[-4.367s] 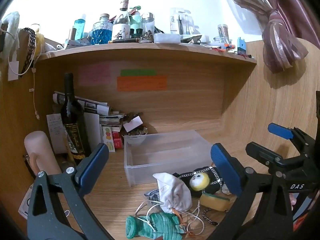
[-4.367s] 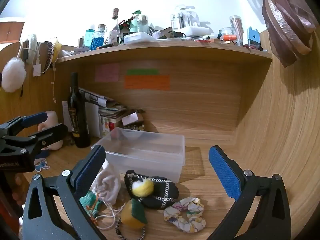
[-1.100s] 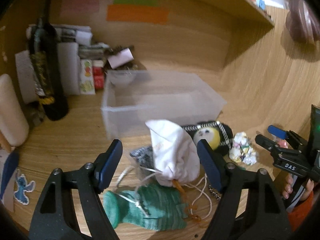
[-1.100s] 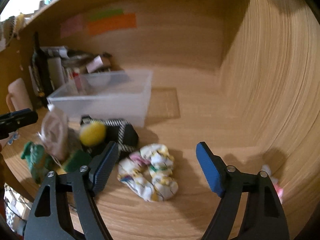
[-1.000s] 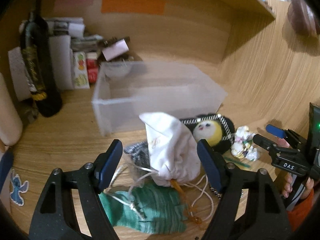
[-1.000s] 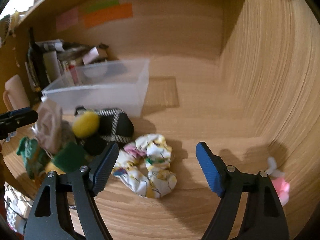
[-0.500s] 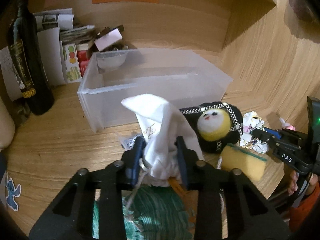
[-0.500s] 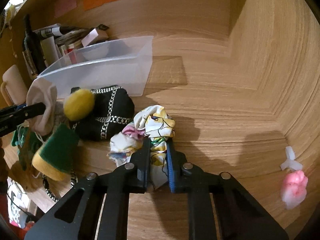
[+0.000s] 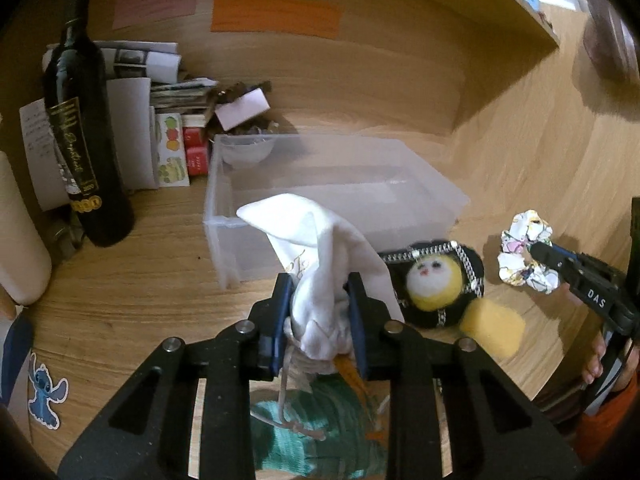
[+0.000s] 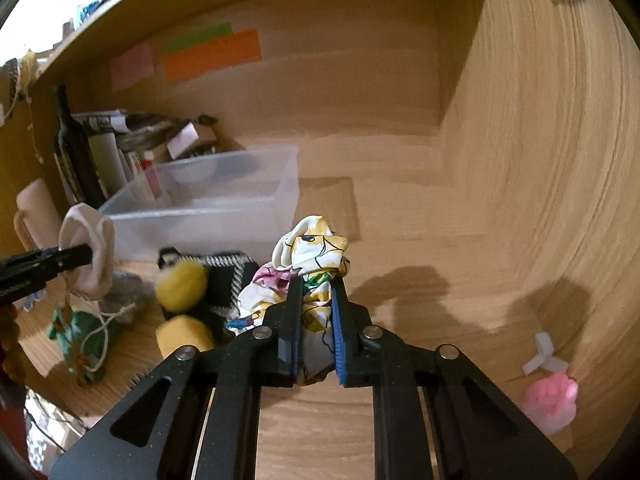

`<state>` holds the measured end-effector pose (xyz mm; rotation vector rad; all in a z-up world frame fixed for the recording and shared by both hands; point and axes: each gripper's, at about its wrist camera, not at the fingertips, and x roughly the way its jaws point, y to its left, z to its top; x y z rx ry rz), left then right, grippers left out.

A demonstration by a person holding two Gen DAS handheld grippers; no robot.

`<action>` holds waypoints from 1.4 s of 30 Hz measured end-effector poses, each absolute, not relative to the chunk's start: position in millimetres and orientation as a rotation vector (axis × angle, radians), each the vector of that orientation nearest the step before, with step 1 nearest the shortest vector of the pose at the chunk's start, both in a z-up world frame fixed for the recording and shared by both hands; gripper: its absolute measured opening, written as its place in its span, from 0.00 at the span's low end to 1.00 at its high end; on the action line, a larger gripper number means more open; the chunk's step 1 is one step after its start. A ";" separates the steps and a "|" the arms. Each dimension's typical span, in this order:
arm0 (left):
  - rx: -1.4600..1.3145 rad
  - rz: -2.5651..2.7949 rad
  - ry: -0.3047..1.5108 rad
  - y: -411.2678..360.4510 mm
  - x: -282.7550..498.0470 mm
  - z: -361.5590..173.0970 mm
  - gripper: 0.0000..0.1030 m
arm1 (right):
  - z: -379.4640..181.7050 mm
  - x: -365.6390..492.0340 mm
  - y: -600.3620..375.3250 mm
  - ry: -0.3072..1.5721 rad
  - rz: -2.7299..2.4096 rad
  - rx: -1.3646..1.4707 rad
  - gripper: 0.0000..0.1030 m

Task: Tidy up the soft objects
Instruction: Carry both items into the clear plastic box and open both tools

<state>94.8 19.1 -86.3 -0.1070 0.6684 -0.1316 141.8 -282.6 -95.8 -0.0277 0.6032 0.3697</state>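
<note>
My left gripper (image 9: 319, 294) is shut on a white drawstring pouch (image 9: 320, 248) and holds it up just in front of the clear plastic bin (image 9: 332, 184). My right gripper (image 10: 313, 294) is shut on a floral scrunchie (image 10: 308, 256), lifted off the desk right of the bin (image 10: 208, 208). On the desk lie a black pouch with a yellow plush ball (image 9: 434, 280), a yellow sponge (image 9: 492, 326) and a green knitted piece (image 9: 316, 432). The scrunchie also shows in the left wrist view (image 9: 524, 252), the white pouch in the right wrist view (image 10: 90, 248).
A dark wine bottle (image 9: 84, 128), papers and small boxes (image 9: 176, 148) stand behind the bin at the left. A cream cylinder (image 9: 20, 232) is at the far left. A pink soft toy (image 10: 552, 400) lies by the wooden right wall (image 10: 560, 160).
Both grippers closed: the left on the white pouch, the right on the scrunchie. Both have since lifted their items off the desk towards the bin.
</note>
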 end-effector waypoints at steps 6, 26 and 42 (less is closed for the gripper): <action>-0.099 -0.108 0.588 26.4 91.4 -60.4 0.26 | -74.0 144.7 -264.4 0.522 0.419 -0.024 0.11; -0.060 -0.033 0.493 49.2 153.6 -7.4 0.26 | -23.0 205.0 -189.8 0.419 0.572 -0.068 0.11; 0.009 -0.036 0.725 38.7 227.5 -67.6 0.26 | -70.7 267.9 -147.9 0.669 0.617 -0.177 0.11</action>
